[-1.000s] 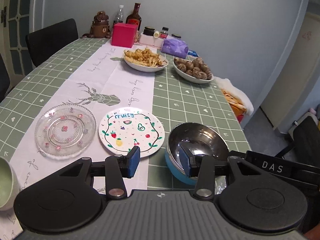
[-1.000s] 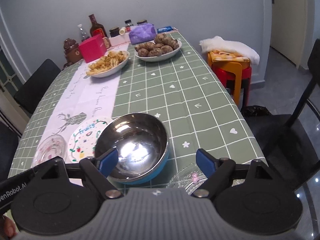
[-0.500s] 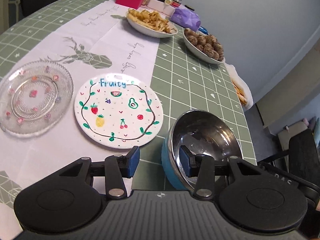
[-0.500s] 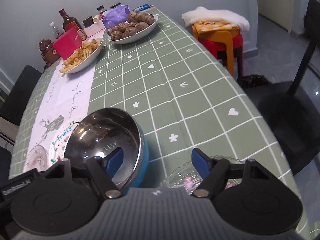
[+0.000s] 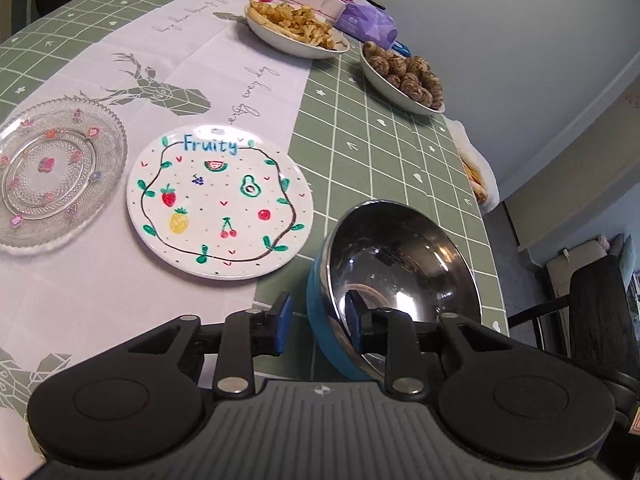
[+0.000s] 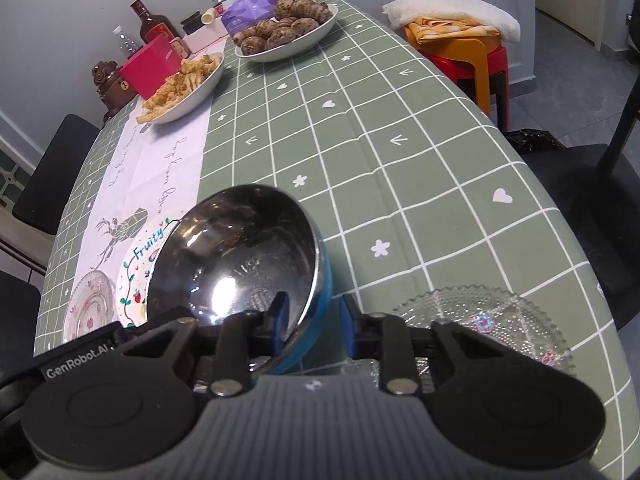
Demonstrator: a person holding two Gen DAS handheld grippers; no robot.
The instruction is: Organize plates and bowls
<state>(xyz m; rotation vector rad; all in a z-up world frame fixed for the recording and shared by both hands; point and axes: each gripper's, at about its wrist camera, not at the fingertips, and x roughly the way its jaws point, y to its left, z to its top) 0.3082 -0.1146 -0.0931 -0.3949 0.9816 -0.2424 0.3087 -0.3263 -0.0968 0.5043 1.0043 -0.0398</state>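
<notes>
A steel bowl with a blue outside [image 5: 404, 272] [image 6: 240, 256] stands near the table's front edge. My left gripper [image 5: 318, 322] straddles its left rim, one finger inside and one outside, with a gap left. My right gripper [image 6: 312, 326] straddles its right rim the same way, jaws narrowed but apart from the wall. A white "Fruity" plate [image 5: 218, 200] [image 6: 138, 268] lies left of the bowl. A clear glass plate [image 5: 52, 170] [image 6: 86, 314] lies further left. Another clear glass plate [image 6: 492, 328] lies right of the bowl, under my right gripper.
A dish of fries [image 5: 296, 30] [image 6: 182, 88] and a dish of brown round food [image 5: 404, 76] [image 6: 286, 28] stand at the far end with a pink box [image 6: 150, 66], bottles and jars. Stacked stools [image 6: 460, 48] and a black chair [image 5: 600, 312] stand beside the table.
Both grippers have moved in low onto the bowl's rim. The right gripper has narrowed from wide open around the bowl's right wall. The bowl looks tilted.
</notes>
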